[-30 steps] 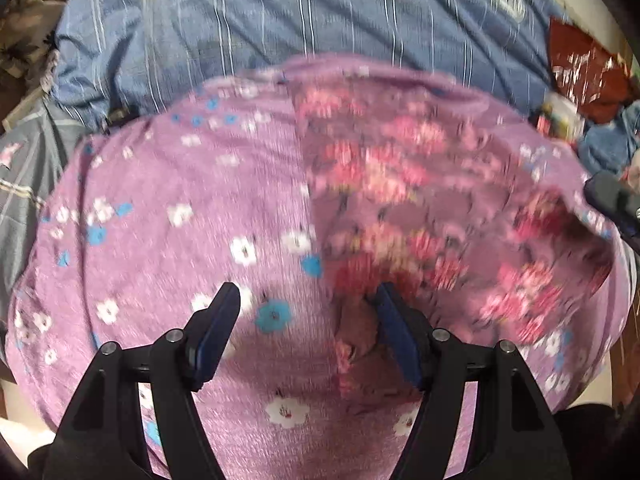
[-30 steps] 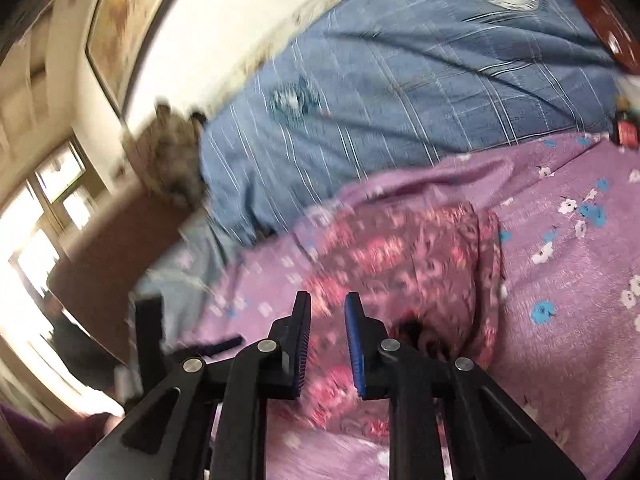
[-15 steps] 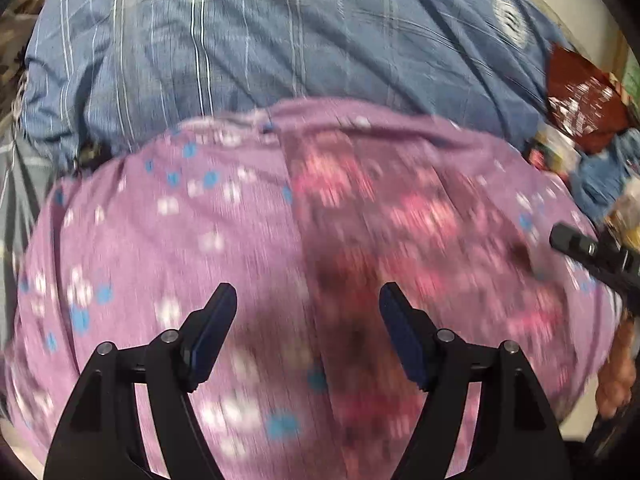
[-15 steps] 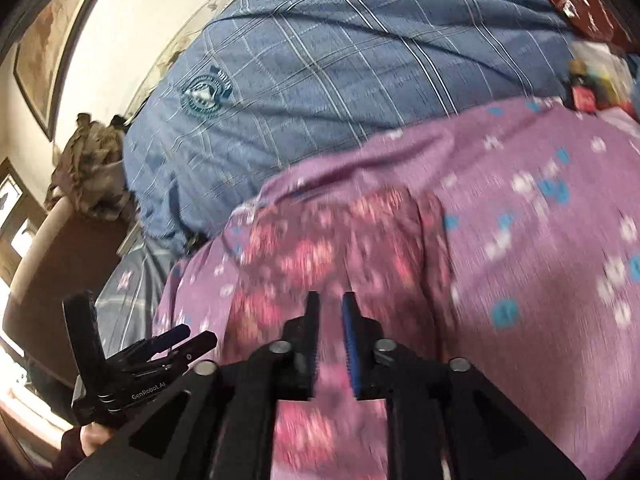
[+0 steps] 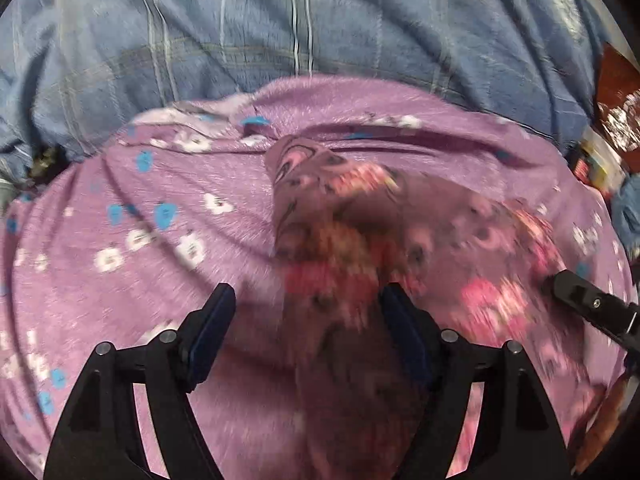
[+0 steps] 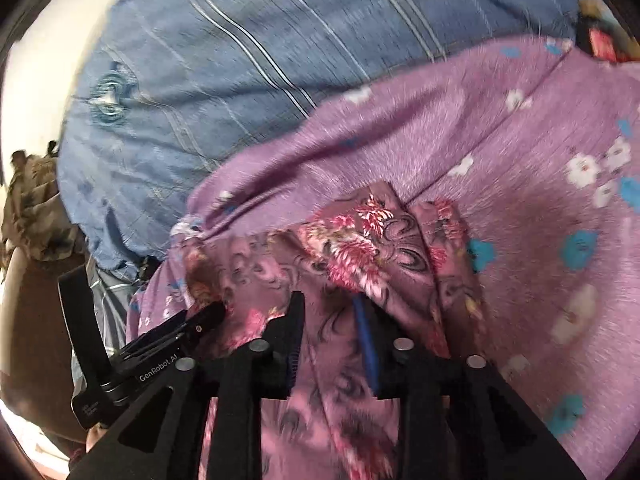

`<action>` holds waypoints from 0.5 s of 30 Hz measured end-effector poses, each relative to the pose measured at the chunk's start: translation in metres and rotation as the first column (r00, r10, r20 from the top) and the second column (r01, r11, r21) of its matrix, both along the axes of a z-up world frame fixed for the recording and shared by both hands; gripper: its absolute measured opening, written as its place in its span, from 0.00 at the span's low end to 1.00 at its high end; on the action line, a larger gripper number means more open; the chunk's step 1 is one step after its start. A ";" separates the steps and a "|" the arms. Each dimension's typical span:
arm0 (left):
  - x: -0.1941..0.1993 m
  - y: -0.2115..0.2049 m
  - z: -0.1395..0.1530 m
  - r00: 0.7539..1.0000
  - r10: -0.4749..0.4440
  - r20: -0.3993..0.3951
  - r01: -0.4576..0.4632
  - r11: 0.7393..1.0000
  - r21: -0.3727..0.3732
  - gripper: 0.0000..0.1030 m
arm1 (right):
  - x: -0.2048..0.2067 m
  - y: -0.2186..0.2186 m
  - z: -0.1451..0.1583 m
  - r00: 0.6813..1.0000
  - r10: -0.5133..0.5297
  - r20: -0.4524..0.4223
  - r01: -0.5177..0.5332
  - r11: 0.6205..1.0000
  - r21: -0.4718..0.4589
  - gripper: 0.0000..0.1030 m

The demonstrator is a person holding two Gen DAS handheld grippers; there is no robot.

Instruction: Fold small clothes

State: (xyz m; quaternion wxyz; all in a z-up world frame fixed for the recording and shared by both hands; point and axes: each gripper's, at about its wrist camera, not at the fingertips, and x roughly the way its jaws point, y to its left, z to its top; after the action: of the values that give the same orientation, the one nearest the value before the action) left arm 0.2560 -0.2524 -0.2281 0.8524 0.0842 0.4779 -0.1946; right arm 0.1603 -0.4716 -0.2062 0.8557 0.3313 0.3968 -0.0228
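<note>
A small mauve garment with pink flowers [image 5: 360,216] lies rumpled on a purple blanket with white and blue flowers [image 5: 168,208]. My left gripper [image 5: 306,320] hangs low over the garment's near left part, jaws wide open, its left finger over the blanket and its right finger over the garment. My right gripper [image 6: 329,320] is over the garment [image 6: 360,232] too. Its jaws are opening, with the cloth lying under and between them and a fold against the right pad. Each gripper shows at the edge of the other's view: right gripper [image 5: 572,288], left gripper [image 6: 200,320].
A blue striped cover [image 5: 280,20] spreads beyond the blanket. Red packaging and small items [image 5: 612,120] sit at the far right. In the right wrist view a brown headboard [image 6: 36,320] and a camouflage cloth [image 6: 32,200] are at the left.
Both grippers have moved closer in over the garment. The right jaws have spread from nearly shut to a clear gap, and that view has rolled. The garment's far end now looks bunched.
</note>
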 end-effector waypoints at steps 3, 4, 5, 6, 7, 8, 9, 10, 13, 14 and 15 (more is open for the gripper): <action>-0.043 0.020 0.021 0.998 -0.027 0.061 0.029 0.999 -0.026 0.74 | -0.036 0.007 0.014 0.999 0.029 0.034 -0.029 1.000 0.005 0.28; -0.056 0.025 0.025 0.996 -0.035 0.077 0.037 0.999 -0.021 0.74 | -0.048 0.011 0.021 0.998 0.034 0.044 -0.034 0.999 -0.006 0.29; -0.076 0.033 0.027 0.994 -0.046 0.094 0.048 0.999 -0.011 0.74 | -0.062 0.014 0.026 0.999 0.031 0.044 -0.030 0.999 -0.026 0.30; -0.085 0.037 0.027 0.994 -0.052 0.097 0.053 0.999 -0.008 0.74 | -0.072 0.016 0.030 0.999 0.024 0.040 -0.023 0.999 -0.042 0.31; -0.100 0.043 0.023 0.994 -0.055 0.095 0.056 0.998 -0.007 0.76 | -0.082 0.020 0.031 0.999 0.018 0.034 -0.016 0.998 -0.058 0.31; -0.107 0.044 0.018 0.995 -0.060 0.083 0.060 0.998 0.003 0.77 | -0.094 0.022 0.028 1.000 0.006 0.022 -0.004 0.997 -0.075 0.31; -0.114 0.044 0.006 0.996 -0.072 0.055 0.071 0.997 0.025 0.79 | -0.106 0.024 0.019 1.000 -0.006 0.004 0.006 0.996 -0.086 0.31; -0.116 0.043 -0.001 0.997 -0.070 0.041 0.068 0.997 0.038 0.79 | -0.111 0.025 0.012 1.000 -0.003 -0.006 0.002 0.997 -0.082 0.31; -0.124 0.047 0.011 0.996 -0.048 0.069 0.046 0.998 0.038 0.78 | -0.124 0.032 -0.006 0.999 0.010 -0.037 -0.013 0.998 -0.060 0.28; -0.128 0.048 0.021 0.995 -0.054 0.084 0.051 0.998 0.039 0.78 | -0.128 0.036 0.002 1.000 0.010 -0.028 -0.012 0.996 -0.088 0.31; -0.135 0.052 0.036 0.991 -0.056 0.122 0.053 0.998 0.027 0.78 | -0.135 0.039 0.012 1.000 0.012 -0.001 -0.012 0.995 -0.102 0.33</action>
State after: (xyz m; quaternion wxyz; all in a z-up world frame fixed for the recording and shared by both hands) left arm 0.1210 -0.2006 -0.1922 0.8735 0.1190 0.4245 -0.2066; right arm 0.0252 -0.4326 -0.1940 0.8715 0.2847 0.3975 -0.0379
